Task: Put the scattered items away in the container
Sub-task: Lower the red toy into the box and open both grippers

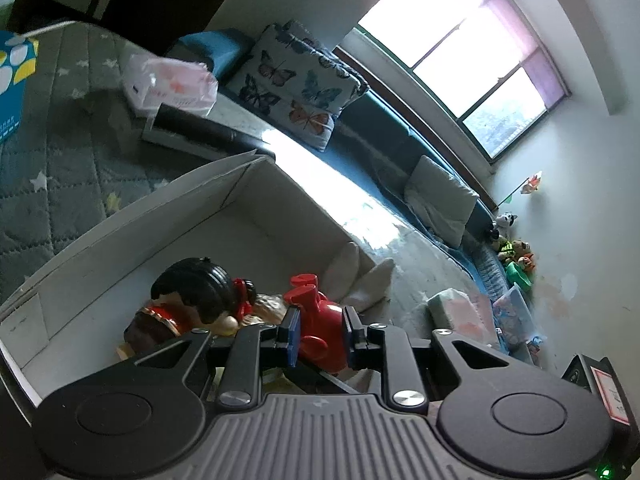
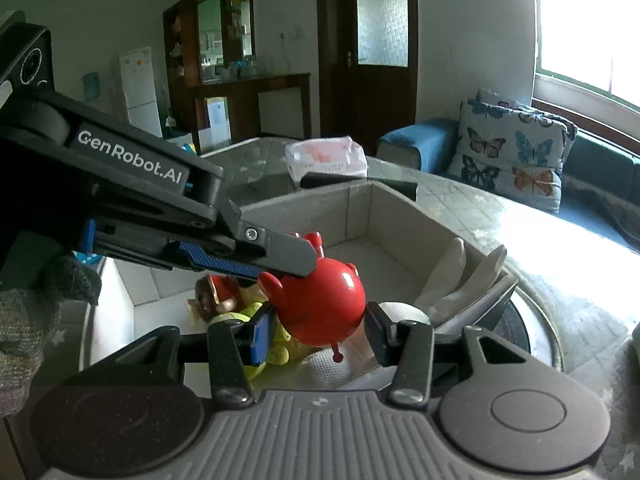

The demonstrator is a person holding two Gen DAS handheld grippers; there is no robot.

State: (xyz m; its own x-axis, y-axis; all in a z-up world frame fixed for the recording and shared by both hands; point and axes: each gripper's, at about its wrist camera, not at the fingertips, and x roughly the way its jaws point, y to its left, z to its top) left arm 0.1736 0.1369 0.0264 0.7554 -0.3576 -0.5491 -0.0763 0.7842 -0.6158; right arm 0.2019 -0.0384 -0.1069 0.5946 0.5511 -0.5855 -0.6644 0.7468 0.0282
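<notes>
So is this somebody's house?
Probably yes, a living room: there's a blue sofa with butterfly cushions, a fridge in the back, and a row of soft toys by the wall.

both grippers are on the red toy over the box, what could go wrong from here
1. The left gripper and right gripper both clamp the red toy. Letting go unevenly could twist it or fling it past the box rim.
2. A doll already lies in the box just below, so the dropped toy might bounce off it.
</notes>
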